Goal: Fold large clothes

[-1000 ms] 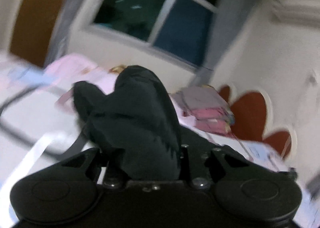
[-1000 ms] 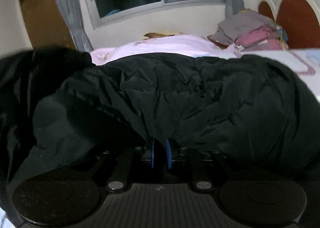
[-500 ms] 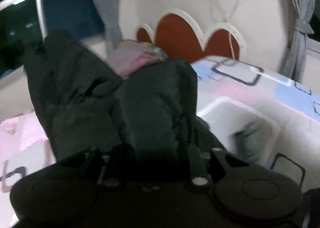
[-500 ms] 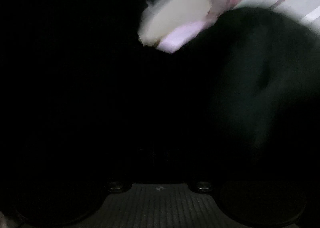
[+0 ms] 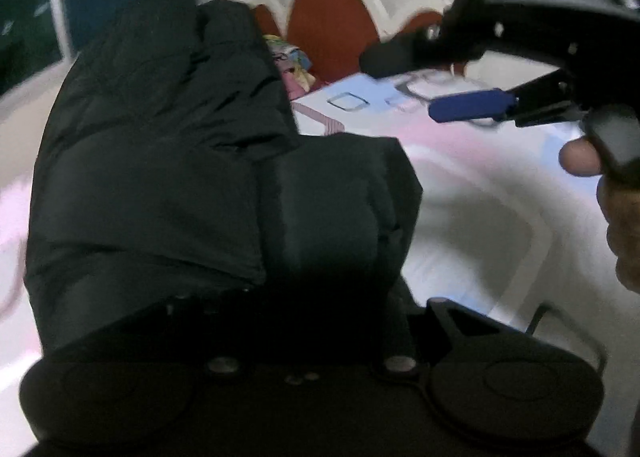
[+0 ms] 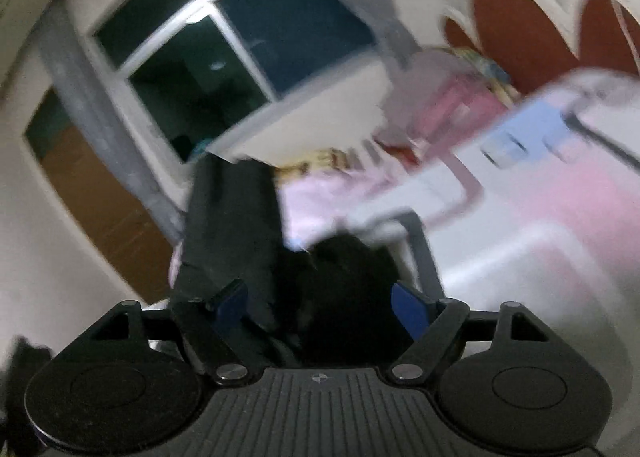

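A black puffy jacket (image 5: 160, 145) is bunched up over my left gripper (image 5: 304, 297) and hides its fingers. That gripper's jaws are opening slightly, with the jacket still caught between them. In the left wrist view my right gripper (image 5: 400, 85) hangs at the upper right above the bed, its blue pads wide apart. In the right wrist view the right gripper (image 6: 318, 305) is opening. The jacket (image 6: 344, 289) lies low between its pads (image 6: 408, 309), and they do not press on it. A black strip of jacket (image 6: 228, 217) rises on the left.
The bed sheet (image 5: 480, 193) is patterned in white, pink and blue. A red scalloped headboard (image 5: 328, 29) stands behind it, with a stack of folded clothes (image 6: 452, 97) beside it. A window (image 6: 224, 49) and grey curtains are at the back. A person's hand (image 5: 620, 217) holds the right gripper.
The right gripper has let go of the jacket, opened wide and risen. The left gripper has swung toward the headboard with the jacket, and the right gripper has come into its view.
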Demonstrator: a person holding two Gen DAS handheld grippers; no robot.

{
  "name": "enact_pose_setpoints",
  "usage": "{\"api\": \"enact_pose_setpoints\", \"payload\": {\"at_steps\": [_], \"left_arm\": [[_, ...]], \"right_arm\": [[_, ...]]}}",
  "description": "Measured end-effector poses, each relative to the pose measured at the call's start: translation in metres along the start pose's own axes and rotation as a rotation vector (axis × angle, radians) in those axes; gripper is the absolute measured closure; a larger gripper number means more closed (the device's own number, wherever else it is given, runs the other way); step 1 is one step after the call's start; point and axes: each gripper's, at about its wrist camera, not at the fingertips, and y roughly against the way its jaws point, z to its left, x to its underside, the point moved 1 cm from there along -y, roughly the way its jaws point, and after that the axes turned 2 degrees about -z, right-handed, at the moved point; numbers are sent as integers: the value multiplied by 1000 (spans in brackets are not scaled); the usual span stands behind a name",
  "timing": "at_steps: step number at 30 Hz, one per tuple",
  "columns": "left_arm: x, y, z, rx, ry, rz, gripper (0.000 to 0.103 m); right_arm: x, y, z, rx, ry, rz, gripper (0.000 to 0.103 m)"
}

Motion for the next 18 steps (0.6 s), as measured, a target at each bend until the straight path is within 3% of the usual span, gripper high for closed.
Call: {"api": "enact_pose_setpoints", "payload": {"at_steps": [2, 4, 10, 18], "left_arm": [[4, 1, 6, 1, 82, -29, 77], [8, -1, 4, -18, 96, -35, 78], [5, -6, -4, -44, 93, -25, 77], [2, -10, -4, -28, 101, -3, 77]], "right_arm": [[0, -8, 13, 6, 42, 42, 24], [8, -13, 14, -8, 22, 83, 41], [22, -22, 32, -28, 42, 125, 42], [35, -32, 10, -24, -39, 116, 46]]}}
